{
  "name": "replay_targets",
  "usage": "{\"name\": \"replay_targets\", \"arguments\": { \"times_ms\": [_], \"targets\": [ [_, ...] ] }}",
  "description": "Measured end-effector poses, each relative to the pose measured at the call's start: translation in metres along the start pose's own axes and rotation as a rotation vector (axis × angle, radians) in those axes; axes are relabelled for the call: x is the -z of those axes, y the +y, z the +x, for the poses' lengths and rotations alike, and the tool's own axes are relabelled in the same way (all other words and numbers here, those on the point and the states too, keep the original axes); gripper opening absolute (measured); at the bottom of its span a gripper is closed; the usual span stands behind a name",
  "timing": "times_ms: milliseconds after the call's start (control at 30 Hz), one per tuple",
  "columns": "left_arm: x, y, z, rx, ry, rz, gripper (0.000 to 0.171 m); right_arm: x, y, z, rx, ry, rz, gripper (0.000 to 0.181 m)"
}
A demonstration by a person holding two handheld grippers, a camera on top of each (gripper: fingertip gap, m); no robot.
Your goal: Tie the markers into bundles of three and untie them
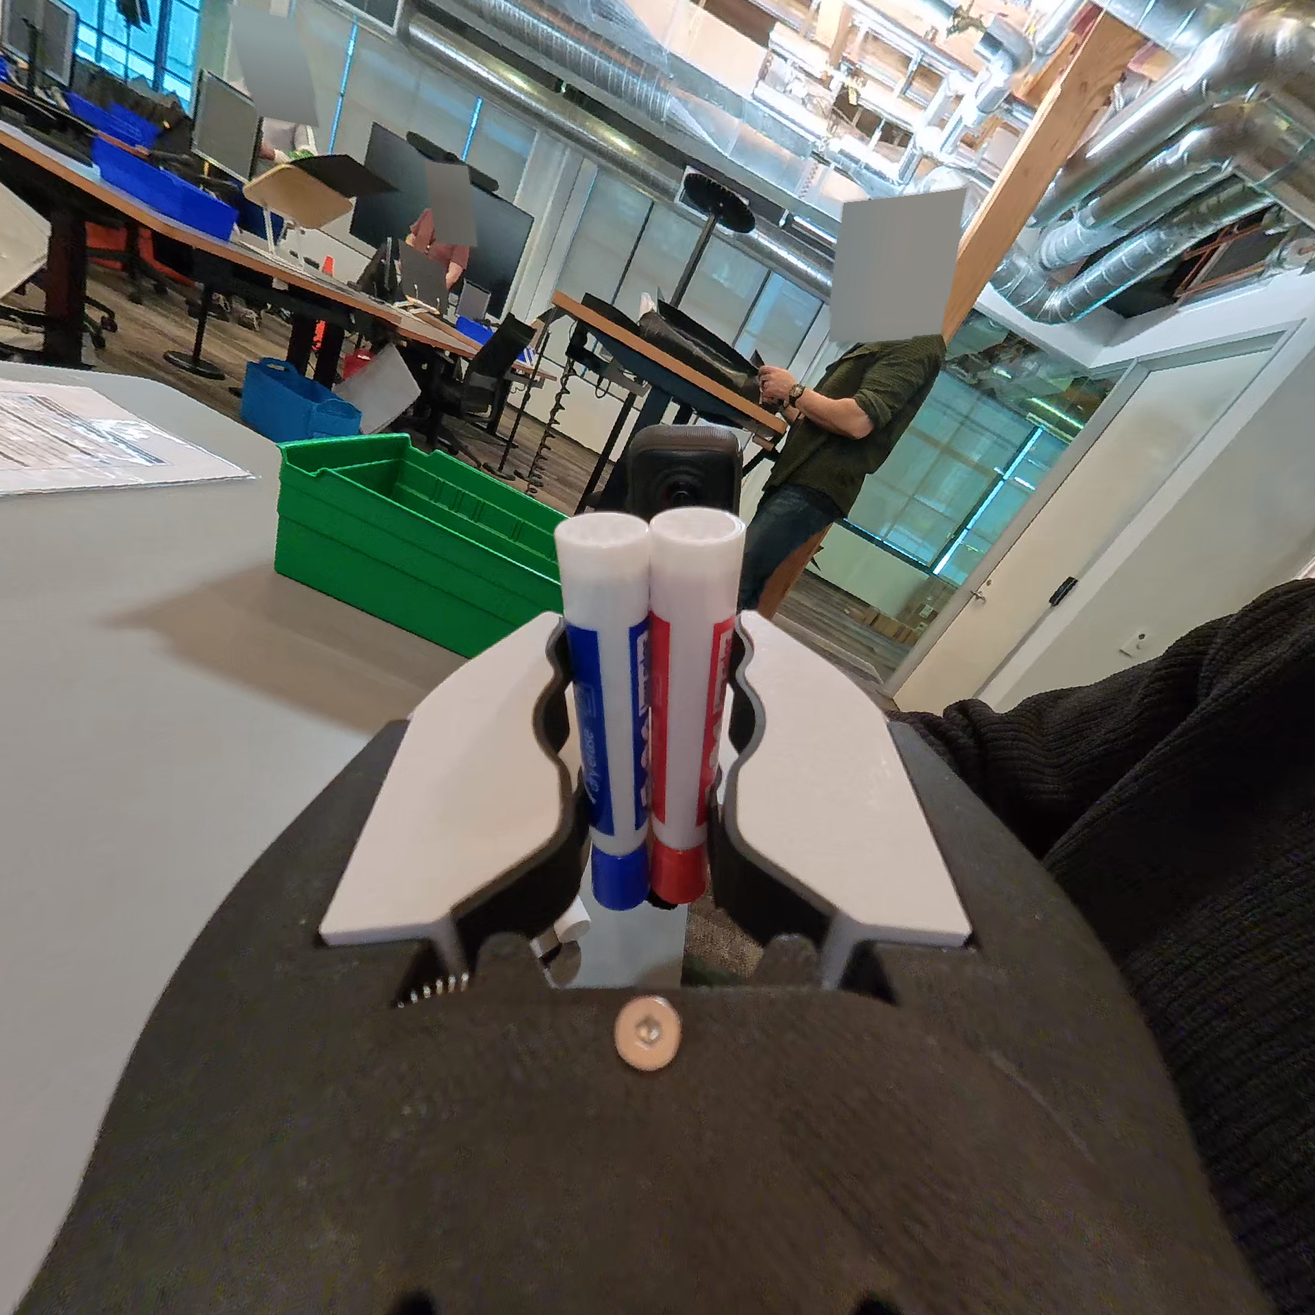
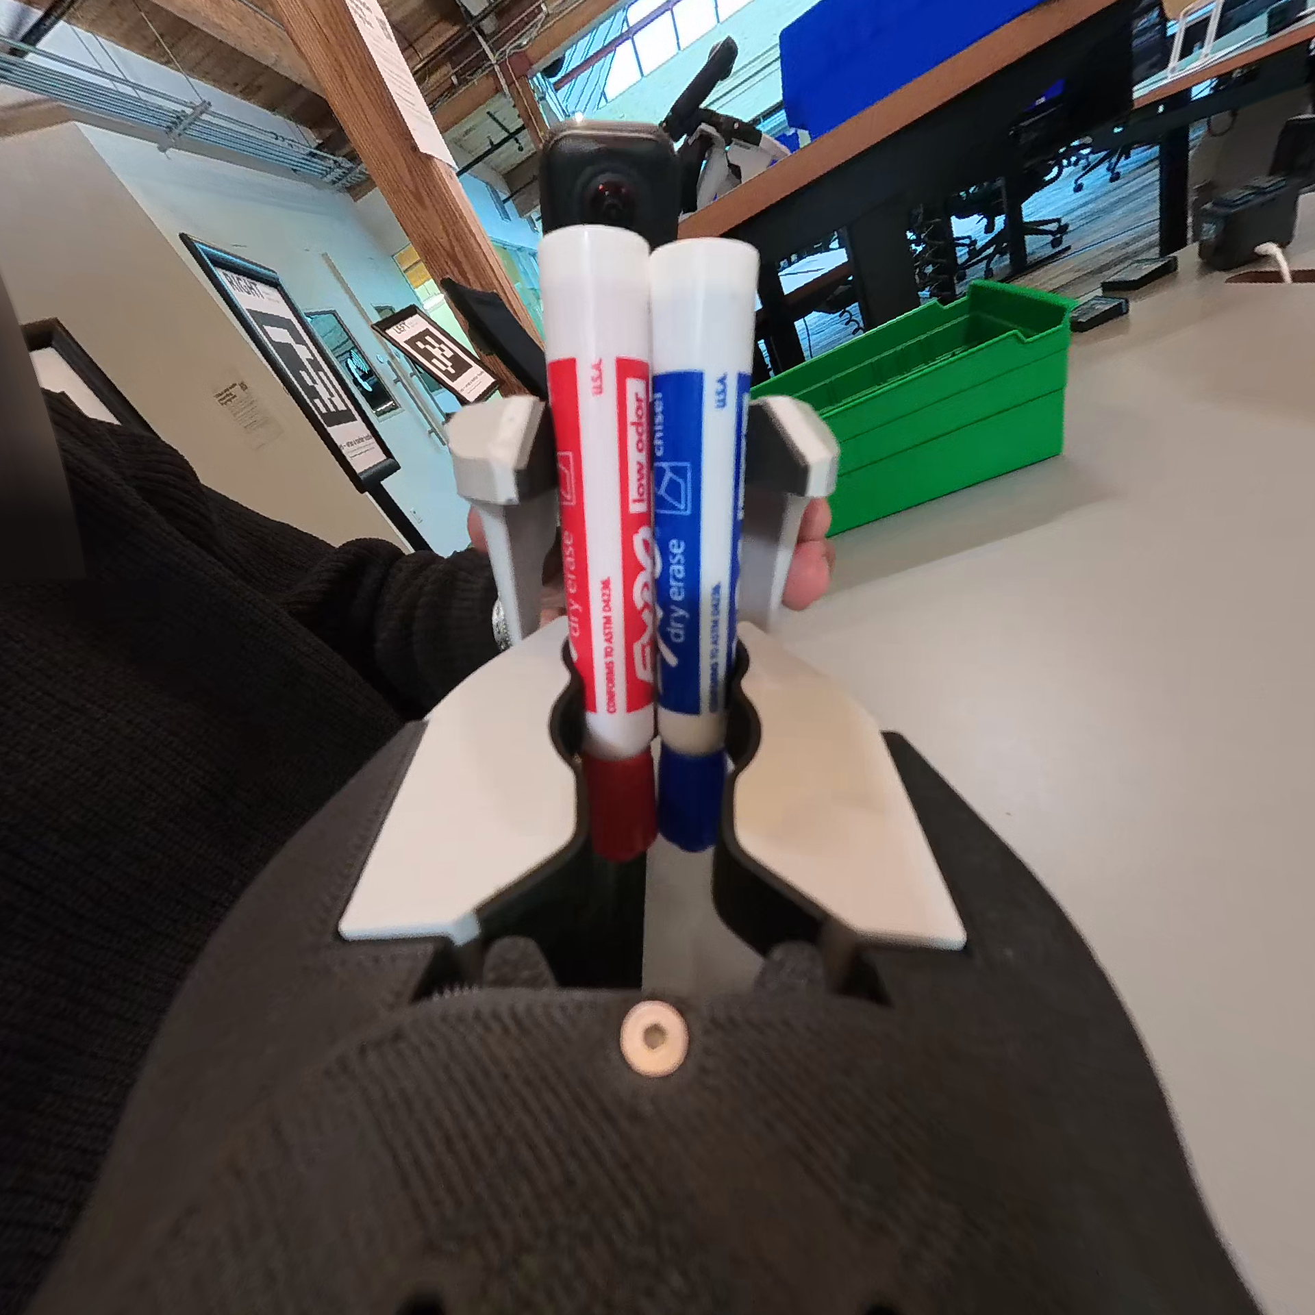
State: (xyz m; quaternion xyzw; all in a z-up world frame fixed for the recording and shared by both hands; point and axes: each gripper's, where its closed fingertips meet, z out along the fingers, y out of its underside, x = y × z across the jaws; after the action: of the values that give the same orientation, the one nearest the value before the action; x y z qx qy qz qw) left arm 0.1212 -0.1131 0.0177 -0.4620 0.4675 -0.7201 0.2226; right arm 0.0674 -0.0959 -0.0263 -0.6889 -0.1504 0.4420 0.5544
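1. Left hand-held gripper (image 1: 649, 711): fingers clamped on blue marker (image 1: 605, 719) + red marker (image 1: 687, 719), side by side, touching, white ends pointing away from cam.
2. Right hand-held gripper (image 2: 651, 719): clamped on same pair near coloured caps; red marker (image 2: 601, 512) on view's left, blue marker (image 2: 694, 526) on right. Left gripper grips them farther along.
3. Grey tabletop (image 2: 1067, 640) below; green bin (image 1: 420, 526) on it, well apart from the markers.
4. Room: open office w/ desks, exposed ducts.

Premises: open-plan office or lab workspace; exposed silver ductwork (image 1: 1138, 164) and timber post (image 1: 1025, 142) overhead; long desks (image 1: 299, 274) carrying monitors (image 1: 498, 242) and blue bins (image 1: 164, 186); office chairs (image 2: 996, 213) far right; green bin (image 1: 420, 541) on grey table (image 1: 142, 676).
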Motion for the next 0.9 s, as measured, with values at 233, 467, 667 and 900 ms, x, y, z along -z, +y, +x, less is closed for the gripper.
{"name": "replay_targets", "arguments": {
  "times_ms": [233,467,667,900],
  "targets": [
    [-0.0026,0.0056,-0.0006,0.01,-0.002,-0.029,0.049,-0.0019,0.0038,0.0009,0.004,0.011,-0.018,0.038],
    [0.0007,0.0015,-0.0023,0.016,-0.001,-0.015,0.043,-0.0001,0.0014,0.0016,-0.02,0.002,-0.002,0.037],
    [0.0005,0.0035,-0.0022,0.013,0.001,-0.018,0.043,-0.0002,0.0051,0.0017,-0.01,0.006,-0.027,0.038],
    [0.0006,0.0045,-0.002,0.019,0.008,-0.016,0.043,-0.0008,0.0063,0.0011,-0.013,0.0,-0.027,0.037]
  ]
}}
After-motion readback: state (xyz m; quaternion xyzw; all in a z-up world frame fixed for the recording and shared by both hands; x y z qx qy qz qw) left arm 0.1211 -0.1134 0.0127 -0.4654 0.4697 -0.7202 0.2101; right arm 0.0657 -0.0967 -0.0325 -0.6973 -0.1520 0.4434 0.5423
